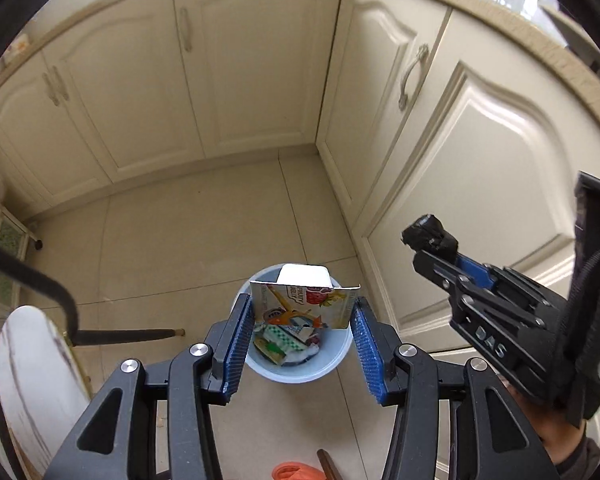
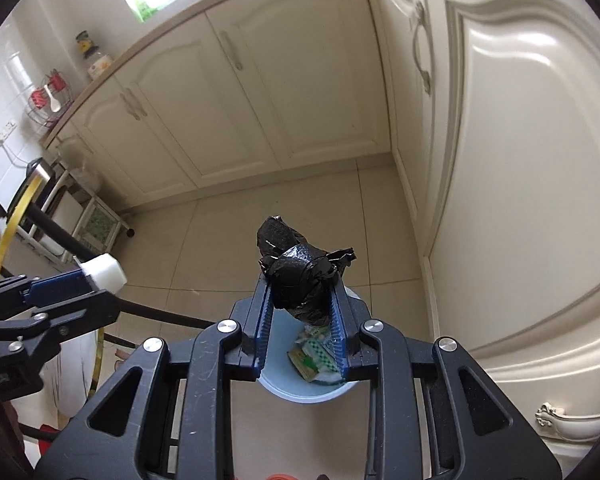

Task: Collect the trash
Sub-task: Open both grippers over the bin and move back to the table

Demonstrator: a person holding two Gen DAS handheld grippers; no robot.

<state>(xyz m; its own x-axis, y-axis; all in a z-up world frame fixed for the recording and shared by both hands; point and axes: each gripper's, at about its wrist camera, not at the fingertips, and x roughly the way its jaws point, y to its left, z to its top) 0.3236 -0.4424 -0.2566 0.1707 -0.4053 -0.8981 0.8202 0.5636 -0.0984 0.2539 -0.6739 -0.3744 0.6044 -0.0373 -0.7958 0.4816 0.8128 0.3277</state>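
My left gripper point(image 1: 303, 312) is shut on a printed carton point(image 1: 304, 307) with a white top, held above a pale blue bin point(image 1: 332, 364) on the floor. Several wrappers lie inside the bin. My right gripper point(image 2: 300, 304) is shut on a crumpled black plastic wad point(image 2: 298, 270), also above the bin point(image 2: 312, 394). In the left wrist view the right gripper point(image 1: 430, 236) with the black wad point(image 1: 428, 234) hangs at the right. In the right wrist view the left gripper point(image 2: 96, 280) and the carton's white end point(image 2: 104, 272) show at the left.
Cream cabinet doors point(image 1: 260, 64) line the back and the right side point(image 1: 480, 184), meeting in a corner. A white round table edge point(image 1: 32, 368) and dark chair legs point(image 1: 128, 336) stand at left. An orange thing point(image 1: 296, 472) lies on the tiled floor near the bin.
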